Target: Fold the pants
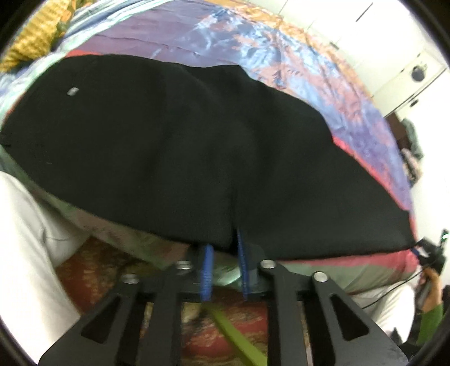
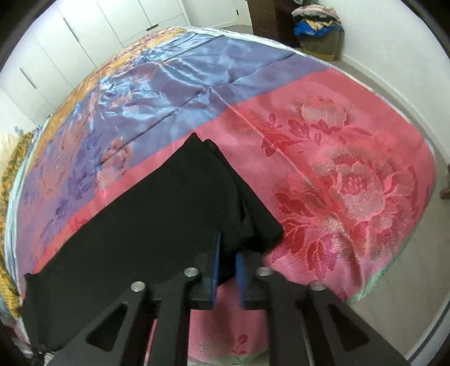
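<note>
Black pants (image 1: 182, 146) lie flat across a bed with a shiny floral cover (image 1: 281, 56) in purple, pink and orange. My left gripper (image 1: 223, 242) sits at their near edge. Its blue pads (image 1: 206, 270) stand apart, with the hem draped over the tips and not pinched. In the right wrist view the pants (image 2: 157, 219) end in a folded corner on the pink part of the cover (image 2: 323, 169). My right gripper (image 2: 228, 246) is at that end, open, with black fabric lying loosely between the pads. The left wrist view also catches the right gripper (image 1: 417, 249), held by a hand in a green sleeve.
A yellow patterned cloth (image 1: 33, 36) lies at the bed's far left. White cupboards (image 2: 70, 36) line the wall behind. A pile of clothes (image 2: 317, 25) sits in the far corner. The person's white garment (image 1: 25, 239) and a red patterned rug (image 1: 225, 332) are below the bed edge.
</note>
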